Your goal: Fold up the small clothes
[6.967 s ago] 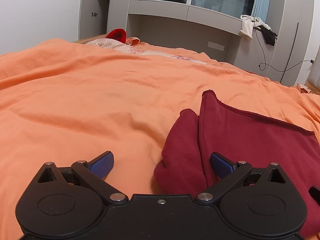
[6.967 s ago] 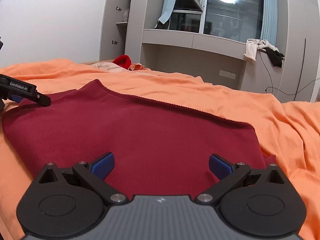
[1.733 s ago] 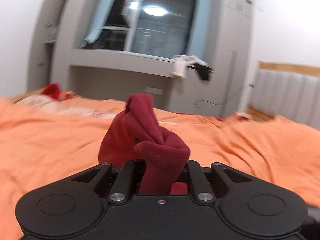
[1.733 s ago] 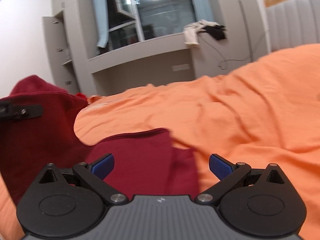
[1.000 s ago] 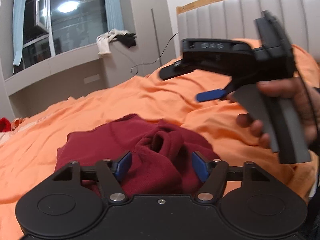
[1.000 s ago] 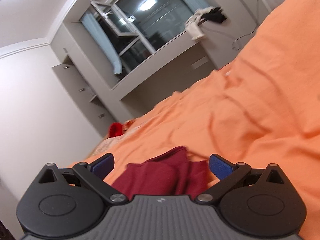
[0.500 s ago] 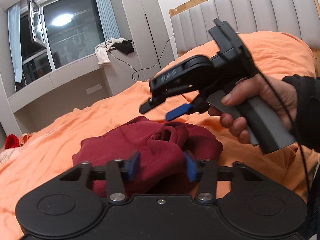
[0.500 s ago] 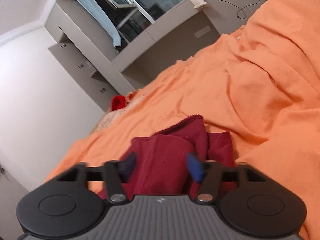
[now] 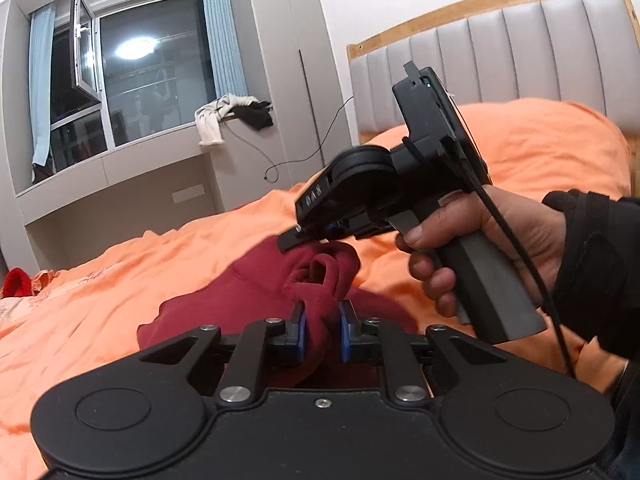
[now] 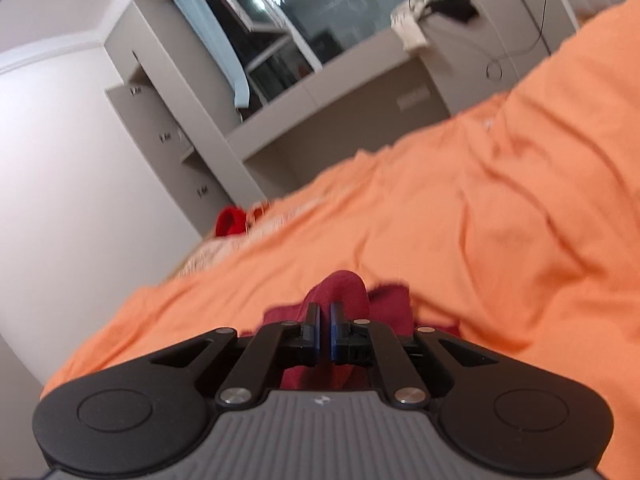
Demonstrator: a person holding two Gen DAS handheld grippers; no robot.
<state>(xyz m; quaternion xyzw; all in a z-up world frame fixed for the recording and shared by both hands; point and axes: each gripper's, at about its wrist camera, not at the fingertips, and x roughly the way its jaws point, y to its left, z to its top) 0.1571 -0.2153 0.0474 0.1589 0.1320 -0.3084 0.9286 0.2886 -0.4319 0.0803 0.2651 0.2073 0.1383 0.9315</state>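
Two grippers pinch the same dark red garment, which lies bunched on the orange bedspread. The left gripper has its blue pads drawn together on a raised ridge of the knit at 12 o'clock from its body. The right gripper, held in the person's right hand, appears at 1 o'clock in the left view — its fingers are closed on a fold of the same cloth.

Both holds sit near each other on a crumpled lump, not on clean corners or an edge. Judging from that, lifting or spreading now could drag several layers at once, so the garment may come up twisted instead of flat. A thick bunch between the pads can also slip out under tension — and pulling the grippers apart too sharply could stretch the knit or tug the bedspread along with it.
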